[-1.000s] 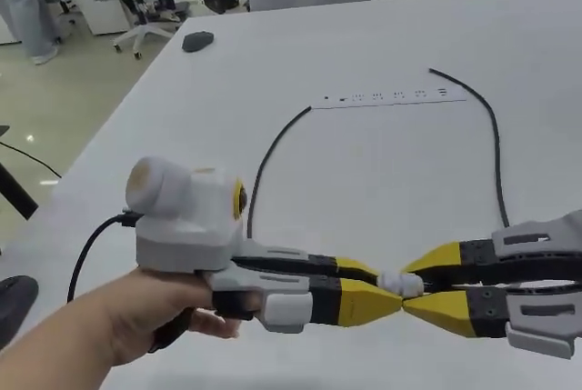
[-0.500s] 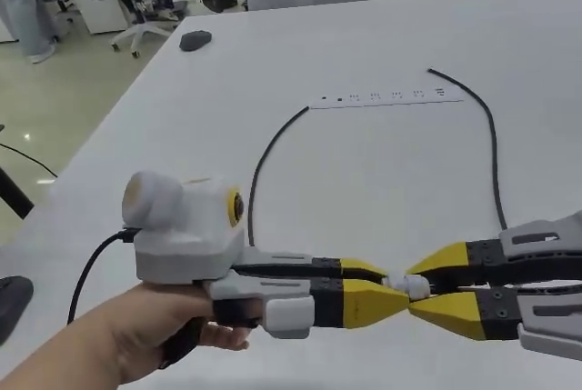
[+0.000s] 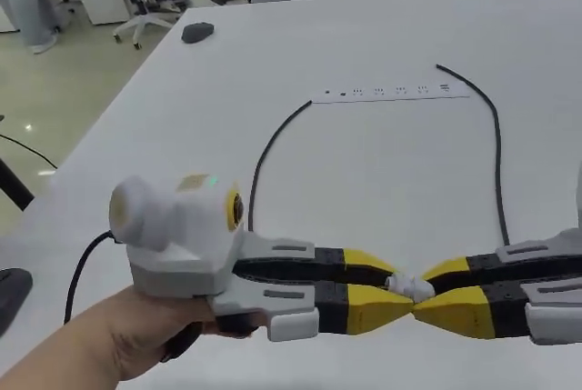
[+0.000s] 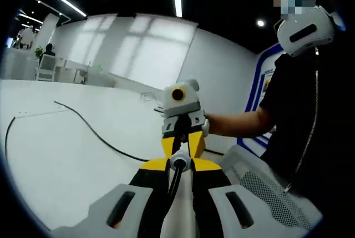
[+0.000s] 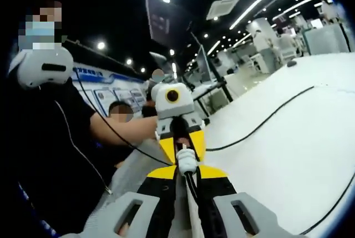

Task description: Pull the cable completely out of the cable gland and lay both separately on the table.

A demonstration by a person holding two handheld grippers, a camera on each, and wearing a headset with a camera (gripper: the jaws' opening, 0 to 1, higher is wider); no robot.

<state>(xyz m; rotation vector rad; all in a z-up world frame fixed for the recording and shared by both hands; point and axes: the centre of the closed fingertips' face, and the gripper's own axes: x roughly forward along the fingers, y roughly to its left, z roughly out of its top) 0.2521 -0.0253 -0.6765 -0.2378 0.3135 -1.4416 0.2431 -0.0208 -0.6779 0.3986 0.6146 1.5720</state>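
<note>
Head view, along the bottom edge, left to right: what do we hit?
Person's hand → left tongs → cable gland → right tongs.

Head view looked down, close over the table (image 3: 382, 163). 2 gripper views faced each other, sharing the cable gland (image 4: 179, 163).

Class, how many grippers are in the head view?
2. The left gripper reaches in from lower left, the right gripper from lower right; their fingers meet on the white cable gland.
</note>
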